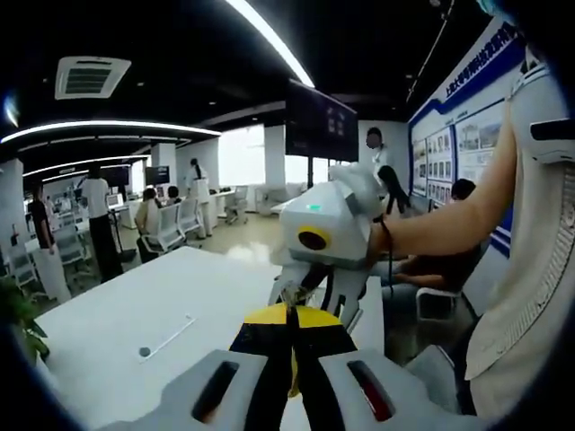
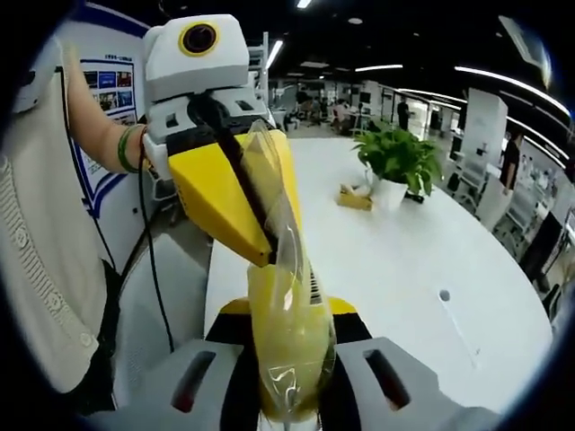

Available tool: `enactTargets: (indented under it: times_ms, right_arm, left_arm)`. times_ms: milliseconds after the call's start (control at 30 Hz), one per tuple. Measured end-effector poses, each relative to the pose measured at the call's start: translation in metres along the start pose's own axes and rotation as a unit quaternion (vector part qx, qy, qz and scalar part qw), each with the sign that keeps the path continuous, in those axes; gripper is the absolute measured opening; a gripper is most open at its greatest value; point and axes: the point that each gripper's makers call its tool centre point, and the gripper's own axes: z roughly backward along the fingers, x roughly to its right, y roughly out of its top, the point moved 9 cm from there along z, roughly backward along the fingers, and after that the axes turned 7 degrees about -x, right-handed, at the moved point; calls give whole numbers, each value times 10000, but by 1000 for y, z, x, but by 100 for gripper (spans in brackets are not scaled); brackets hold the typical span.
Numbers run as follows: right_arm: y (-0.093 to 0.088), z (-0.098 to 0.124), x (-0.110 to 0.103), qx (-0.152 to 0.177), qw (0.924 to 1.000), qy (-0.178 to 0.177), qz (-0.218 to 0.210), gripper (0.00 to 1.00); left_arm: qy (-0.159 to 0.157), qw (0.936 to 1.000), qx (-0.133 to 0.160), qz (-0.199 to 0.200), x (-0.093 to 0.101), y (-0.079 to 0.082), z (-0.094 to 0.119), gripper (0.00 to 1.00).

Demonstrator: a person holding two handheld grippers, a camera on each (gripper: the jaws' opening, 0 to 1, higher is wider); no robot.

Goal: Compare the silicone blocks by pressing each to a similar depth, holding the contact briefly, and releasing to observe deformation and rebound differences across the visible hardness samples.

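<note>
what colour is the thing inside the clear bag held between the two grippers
Yellow, inside the clear bag; it shows best in the right gripper view.

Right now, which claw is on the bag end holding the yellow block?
The right claw: its jaws clamp the block through the bag. The left claw pinches the bag's clear, empty end.
</note>
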Motion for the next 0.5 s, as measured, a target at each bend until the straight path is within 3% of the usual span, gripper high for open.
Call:
enactTargets:
  times_ms: [500]
  right_arm:
    - [-2,-2,-2,-38,10000,13,40,11]
  left_arm:
    - [-28,10000,-2,48,1,-3,0,0]
